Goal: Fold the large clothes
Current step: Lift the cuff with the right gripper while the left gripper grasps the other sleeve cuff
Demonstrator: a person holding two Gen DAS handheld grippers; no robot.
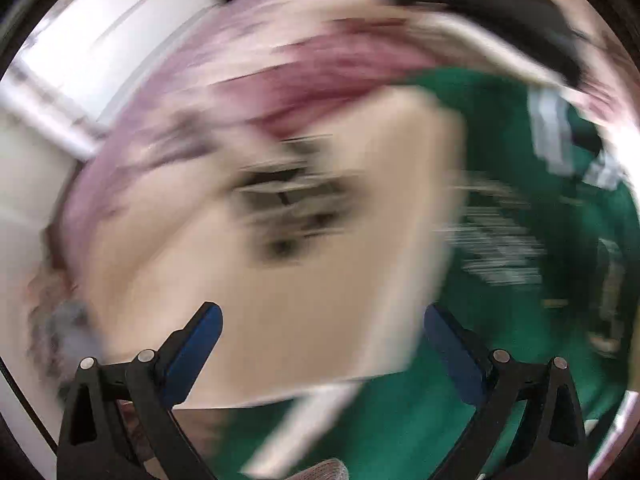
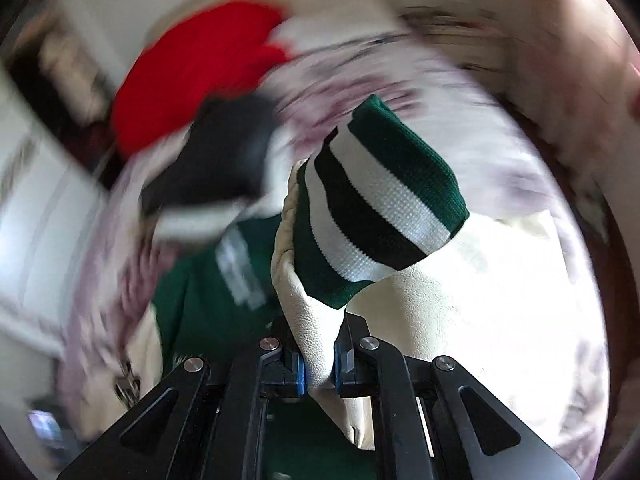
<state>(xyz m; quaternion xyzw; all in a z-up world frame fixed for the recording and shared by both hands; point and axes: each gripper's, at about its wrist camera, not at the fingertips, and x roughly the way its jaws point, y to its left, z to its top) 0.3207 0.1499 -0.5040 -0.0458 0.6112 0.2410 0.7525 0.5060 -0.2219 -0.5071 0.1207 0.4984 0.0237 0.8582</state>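
right gripper [image 2: 318, 364] clamped narrow on a fold of cream sleeve [image 2: 308, 304], blue pads [image 2: 298, 372] pressing it from both sides at lower centre of the right wrist view. rising straight up from the pinch, ending in a green, white and black striped cuff [image 2: 384, 196] at centre frame. long axis running from lower centre toward upper right, cuff end pointing away from the tongs and tilted right. green jacket body [image 2: 208, 300] lying left of the pinched sleeve, blurred. behind it, smeared by motion, a black garment [image 2: 224, 160], a red garment [image 2: 200, 68] in the upper left, and a pale pink floral bedspread [image 2: 460, 120] under everything.

left gripper [image 1: 320, 340] spread wide, blue-padded fingers [image 1: 200, 344] well apart at the bottom of the left wrist view, nothing between them. a cream panel [image 1: 320, 240] of the jacket filling centre frame just beyond the fingertips, with a dark blurred mark on it; green body to the right, at right edge and lower centre. heavy blur throughout, so contact with the fabric impossible to tell.
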